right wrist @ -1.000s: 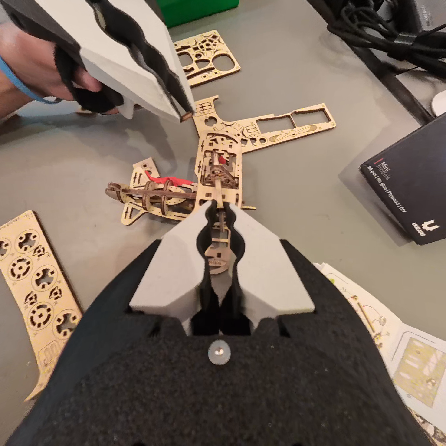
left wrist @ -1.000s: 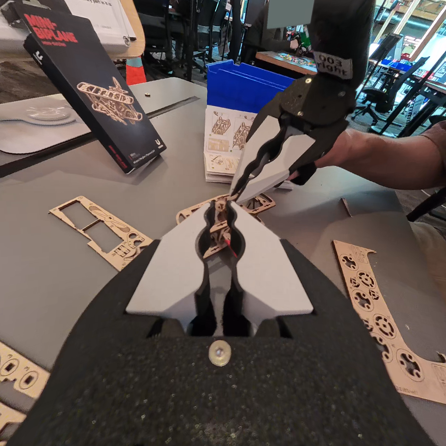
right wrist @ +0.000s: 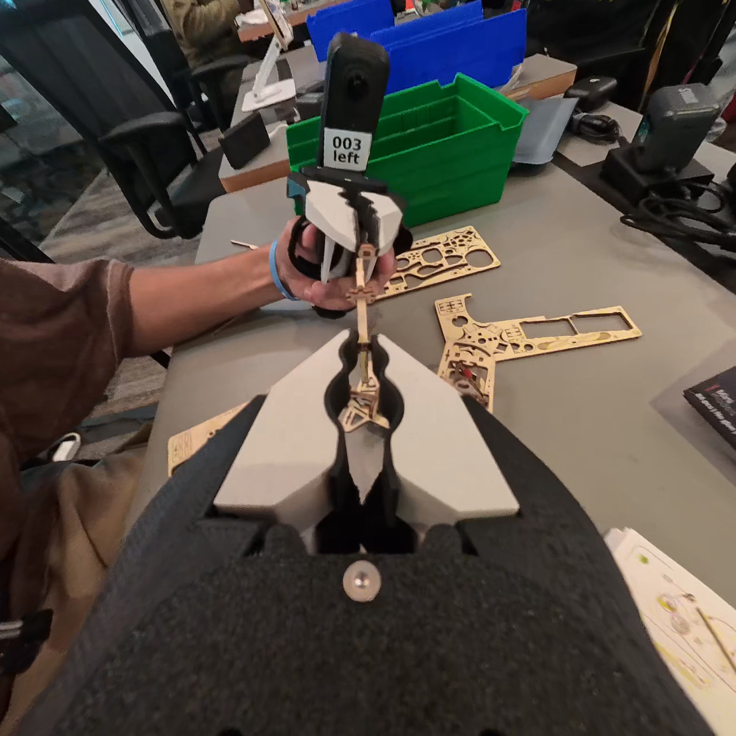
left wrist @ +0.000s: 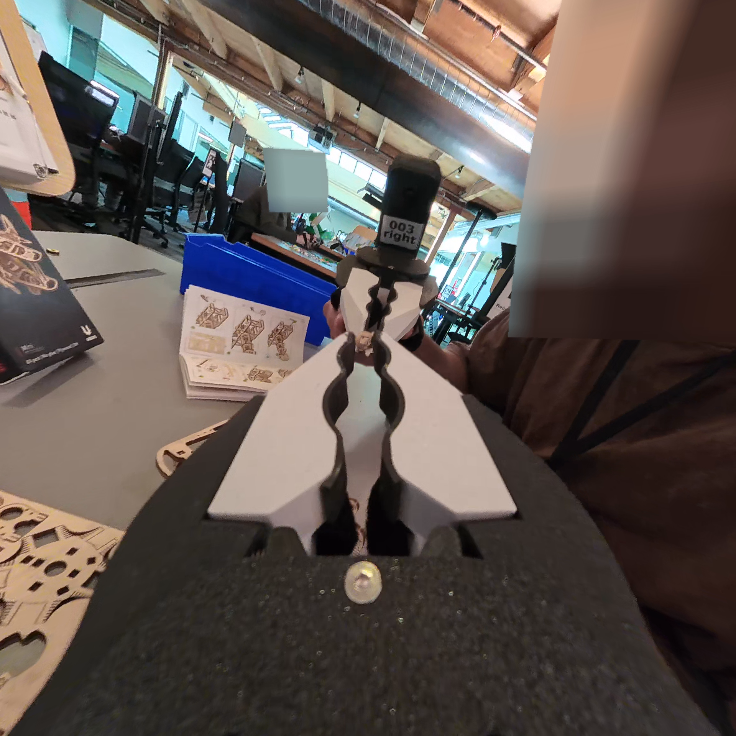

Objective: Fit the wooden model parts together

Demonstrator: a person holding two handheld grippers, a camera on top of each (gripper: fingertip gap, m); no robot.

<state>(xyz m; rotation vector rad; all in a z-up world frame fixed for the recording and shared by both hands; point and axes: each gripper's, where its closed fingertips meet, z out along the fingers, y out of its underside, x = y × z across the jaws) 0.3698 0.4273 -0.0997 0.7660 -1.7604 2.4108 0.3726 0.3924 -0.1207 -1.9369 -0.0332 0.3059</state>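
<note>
The left gripper [right wrist: 364, 249] is held up off the table, facing the right gripper [right wrist: 363, 338] nose to nose, their tips close together; its pale fingers [right wrist: 330, 217] are pinched nearly together at the tips, and the left hand [right wrist: 318, 275] wraps the handle beneath with a bare forearm stretching in from the left. The right gripper, seen far off in the left wrist view [left wrist: 370, 332], likewise has its jaws drawn narrow, the right hand [left wrist: 338, 318] gripping behind it.
</note>
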